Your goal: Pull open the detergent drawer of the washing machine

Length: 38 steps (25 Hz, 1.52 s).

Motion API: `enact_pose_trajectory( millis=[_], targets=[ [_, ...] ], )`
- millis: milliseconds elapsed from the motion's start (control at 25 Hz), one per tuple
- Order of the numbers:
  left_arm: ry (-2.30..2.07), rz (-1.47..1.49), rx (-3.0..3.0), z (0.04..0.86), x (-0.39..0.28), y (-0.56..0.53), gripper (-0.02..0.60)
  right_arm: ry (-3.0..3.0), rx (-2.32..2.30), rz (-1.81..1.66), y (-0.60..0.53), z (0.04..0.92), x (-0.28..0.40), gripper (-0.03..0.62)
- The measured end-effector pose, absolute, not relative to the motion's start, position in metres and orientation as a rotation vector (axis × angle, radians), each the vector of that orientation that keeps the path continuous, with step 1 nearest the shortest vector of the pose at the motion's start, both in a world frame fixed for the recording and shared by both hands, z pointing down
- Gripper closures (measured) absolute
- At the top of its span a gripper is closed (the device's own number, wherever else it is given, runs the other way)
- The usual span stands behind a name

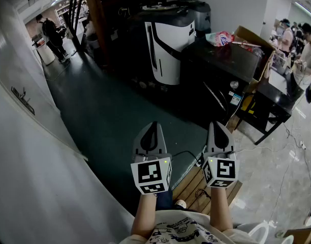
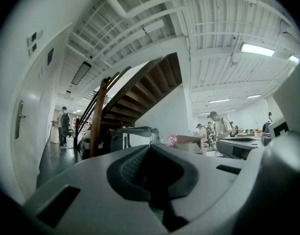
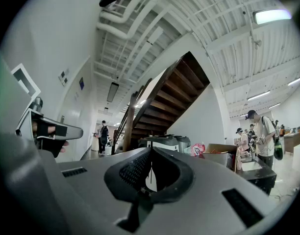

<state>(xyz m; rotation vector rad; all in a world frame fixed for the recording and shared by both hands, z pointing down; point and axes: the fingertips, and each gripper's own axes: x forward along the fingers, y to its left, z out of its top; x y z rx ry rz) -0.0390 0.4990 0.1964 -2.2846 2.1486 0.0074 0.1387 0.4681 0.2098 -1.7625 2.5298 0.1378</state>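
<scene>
Down at the near edge of the head view, both arms stick out side by side over the dark green floor (image 1: pixel 110 111). The left hand-held gripper (image 1: pixel 153 126) is closed up tight with nothing in it, and its own view shows the same thing: the jaws meet at the tip (image 2: pixel 150 146) and they're empty. The right hand-held gripper (image 1: pixel 218 126) also looks closed and empty, tips together in its own view (image 3: pixel 151 150), so neither one is gripping anything.

The washing machine is my best guess here: far right of the grippers there's a dark appliance (image 1: pixel 216 85) with a glossy top and a round knob (image 1: pixel 234 84), well apart from both grippers. Honestly can't make out the detergent drawer on it from this angle. Just left of it stands a white-and-black unit (image 1: pixel 168 50). A cardboard box (image 1: pixel 249 37) and a pink bag (image 1: pixel 220 38) sit at the far side of the dark appliance's top.

Other stuff: a wooden staircase (image 2: pixel 140 89) at the far side, a white wall (image 1: pixel 23 161) along the left, and a slatted wooden platform (image 1: pixel 196 187) near the feet.
</scene>
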Motion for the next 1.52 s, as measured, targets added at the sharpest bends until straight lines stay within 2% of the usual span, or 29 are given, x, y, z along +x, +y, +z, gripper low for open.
enact_pose_trajectory(
  millis=[960,1240,1520],
  targets=[
    [2.168,0.004,-2.266,0.202,-0.025,0.488,0.566,2.521,-1.767,0.101,0.460,0.220,0.163,0.583],
    [2.165,-0.024,-2.283,0.209,-0.018,0.471,0.407,2.526,-1.780,0.073,0.445,0.227,0.168,0.583],
    [2.165,-0.032,-2.305,0.220,-0.023,0.427,0.387,2.537,-1.799,0.073,0.406,0.238,0.163,0.583]
  ],
)
